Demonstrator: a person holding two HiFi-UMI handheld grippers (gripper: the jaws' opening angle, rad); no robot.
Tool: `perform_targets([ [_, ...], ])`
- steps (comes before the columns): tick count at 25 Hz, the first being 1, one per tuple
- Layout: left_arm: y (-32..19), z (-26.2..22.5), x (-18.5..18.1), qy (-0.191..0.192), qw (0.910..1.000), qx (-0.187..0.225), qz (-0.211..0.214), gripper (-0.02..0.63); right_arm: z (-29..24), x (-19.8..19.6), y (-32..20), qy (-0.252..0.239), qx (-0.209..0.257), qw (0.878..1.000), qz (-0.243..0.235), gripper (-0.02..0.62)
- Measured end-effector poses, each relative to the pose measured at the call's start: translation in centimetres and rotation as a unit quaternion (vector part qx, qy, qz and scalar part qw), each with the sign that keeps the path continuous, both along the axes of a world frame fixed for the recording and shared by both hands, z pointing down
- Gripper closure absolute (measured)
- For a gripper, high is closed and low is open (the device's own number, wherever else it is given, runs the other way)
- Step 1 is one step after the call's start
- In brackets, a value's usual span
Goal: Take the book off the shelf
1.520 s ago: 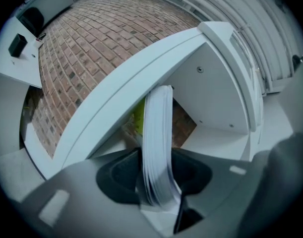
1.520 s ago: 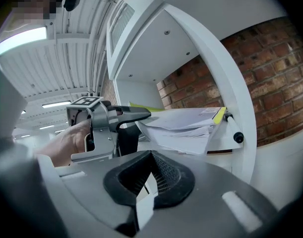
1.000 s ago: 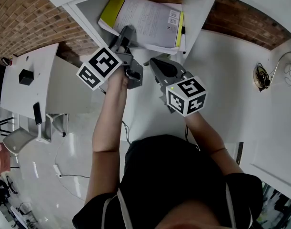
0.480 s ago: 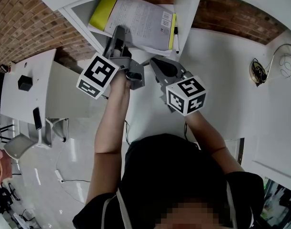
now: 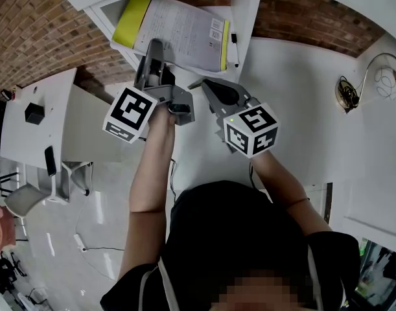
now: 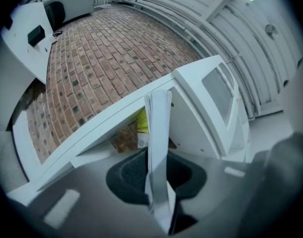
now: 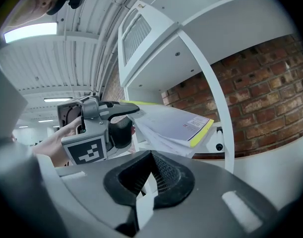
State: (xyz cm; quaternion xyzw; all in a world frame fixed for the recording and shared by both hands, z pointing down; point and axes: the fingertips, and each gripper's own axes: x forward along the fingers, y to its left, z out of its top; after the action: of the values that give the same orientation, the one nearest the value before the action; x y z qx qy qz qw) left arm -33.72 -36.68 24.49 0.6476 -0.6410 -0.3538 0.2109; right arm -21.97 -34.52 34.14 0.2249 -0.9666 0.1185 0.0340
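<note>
Left gripper (image 5: 151, 50) jaws just closing on book (image 5: 178, 31), partly in shelf (image 5: 245, 18) compartment.

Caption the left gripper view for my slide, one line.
Left gripper, jaws just closed tighter, clamps the book edge-on before the white shelf and brick wall.

Paper book (image 5: 181, 34), smooth white shelf (image 5: 249, 8), rough matt red brick wall (image 5: 35, 24) behind
</note>
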Motion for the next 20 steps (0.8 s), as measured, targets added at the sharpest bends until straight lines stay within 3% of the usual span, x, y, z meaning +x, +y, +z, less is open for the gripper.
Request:
perform_targets([
  [8, 3.1, -0.5, 0.7, -0.037, 0.9992, 0.009, -0.011, 0.535, 0.2, 0.4, 2.1, 0.002, 0.006, 1.0, -0.007, 0.603],
  [20, 8.3, 0.0, 1.9, -0.043, 0.9987, 0.027, -0.01, 0.537, 1.4, 1.5, 6.8, 0.015, 0.009, 1.0, -0.024, 0.603],
])
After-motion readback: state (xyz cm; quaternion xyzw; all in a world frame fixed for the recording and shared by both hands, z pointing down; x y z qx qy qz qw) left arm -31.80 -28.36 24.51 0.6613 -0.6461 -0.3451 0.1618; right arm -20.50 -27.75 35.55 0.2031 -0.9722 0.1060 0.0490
